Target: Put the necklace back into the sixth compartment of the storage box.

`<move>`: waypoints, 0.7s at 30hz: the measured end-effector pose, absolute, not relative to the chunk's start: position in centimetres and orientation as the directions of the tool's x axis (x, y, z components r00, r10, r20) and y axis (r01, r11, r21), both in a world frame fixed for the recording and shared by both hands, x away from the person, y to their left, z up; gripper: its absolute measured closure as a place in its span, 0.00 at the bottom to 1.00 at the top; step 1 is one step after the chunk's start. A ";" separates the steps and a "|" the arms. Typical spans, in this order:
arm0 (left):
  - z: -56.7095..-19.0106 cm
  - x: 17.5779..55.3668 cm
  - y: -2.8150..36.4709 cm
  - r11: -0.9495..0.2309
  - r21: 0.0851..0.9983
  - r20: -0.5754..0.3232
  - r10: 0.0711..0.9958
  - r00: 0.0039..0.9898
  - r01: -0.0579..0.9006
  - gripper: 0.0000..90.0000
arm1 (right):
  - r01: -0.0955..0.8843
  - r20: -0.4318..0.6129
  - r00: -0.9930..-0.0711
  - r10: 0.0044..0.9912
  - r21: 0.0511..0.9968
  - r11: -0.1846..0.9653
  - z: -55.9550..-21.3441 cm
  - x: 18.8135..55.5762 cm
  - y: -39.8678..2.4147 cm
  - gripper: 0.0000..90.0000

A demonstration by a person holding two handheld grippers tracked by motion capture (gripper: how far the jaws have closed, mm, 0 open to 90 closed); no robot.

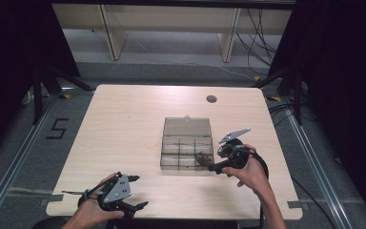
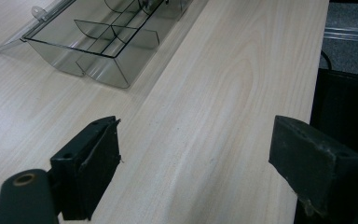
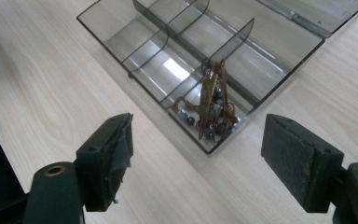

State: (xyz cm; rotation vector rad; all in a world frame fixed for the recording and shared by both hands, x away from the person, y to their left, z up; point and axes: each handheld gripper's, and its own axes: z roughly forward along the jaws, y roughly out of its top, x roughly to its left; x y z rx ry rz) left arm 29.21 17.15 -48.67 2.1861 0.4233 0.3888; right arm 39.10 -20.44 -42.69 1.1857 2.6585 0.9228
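My right gripper (image 3: 196,161) has its fingers spread and empty, hovering just short of the clear divided box (image 3: 121,28); the beaded bracelet (image 3: 208,109) lies in the corner compartment straight ahead, between them (likely just dropped, or next to grab). My left gripper (image 2: 193,172) idles, fingers spread over bare table (image 2: 223,93).

Grey floor (image 1: 181,67), pale wooden bench legs (image 1: 109,33), dark curtains (image 1: 9,57) flanking.
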 end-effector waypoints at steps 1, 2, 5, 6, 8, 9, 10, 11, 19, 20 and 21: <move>-48.7 29.2 17.1 -0.580 0.798 0.128 0.428 0.894 0.163 0.17 | 0.651 0.161 -0.687 0.709 0.569 0.502 -43.0 39.0 -20.5 0.28; -48.6 29.3 17.3 -0.597 0.787 0.141 0.418 0.897 0.154 0.17 | 0.654 0.163 -0.690 0.705 0.558 0.511 -42.9 38.8 -20.7 0.28; -48.6 29.2 17.2 -0.594 0.789 0.141 0.427 0.893 0.160 0.17 | 0.674 0.187 -0.675 0.714 0.551 0.492 -43.1 38.4 -20.7 0.28; -48.6 29.2 17.1 -0.584 0.795 0.131 0.431 0.893 0.165 0.17 | 0.656 0.165 -0.685 0.710 0.565 0.501 -43.2 38.5 -20.9 0.28; -48.5 29.3 17.3 -0.598 0.786 0.142 0.421 0.896 0.157 0.17 | 0.639 0.165 -0.698 0.696 0.581 0.503 -43.3 38.4 -20.9 0.28; -48.5 29.3 17.3 -0.598 0.786 0.141 0.421 0.896 0.157 0.17 | 0.648 0.169 -0.691 0.703 0.575 0.499 -43.3 38.3 -20.9 0.28; -48.5 29.3 17.3 -0.600 0.784 0.140 0.419 0.897 0.158 0.17 | 0.641 0.171 -0.697 0.696 0.584 0.498 -43.4 38.3 -20.9 0.28; -48.5 29.3 17.3 -0.600 0.785 0.142 0.419 0.897 0.156 0.17 | 0.643 0.174 -0.695 0.698 0.586 0.494 -43.4 38.1 -20.9 0.27; -48.4 29.2 17.3 -0.584 0.796 0.139 0.431 0.892 0.159 0.17 | 0.621 0.154 -0.708 0.689 0.600 0.504 -43.7 37.6 -20.9 0.19; -48.4 29.2 17.3 -0.584 0.796 0.140 0.431 0.892 0.158 0.17 | 0.633 0.165 -0.693 0.701 0.605 0.483 -43.8 37.5 -20.8 0.18; -48.4 29.2 17.3 -0.585 0.796 0.140 0.431 0.892 0.158 0.17 | 0.636 0.162 -0.695 0.701 0.595 0.492 -43.7 37.4 -21.0 0.18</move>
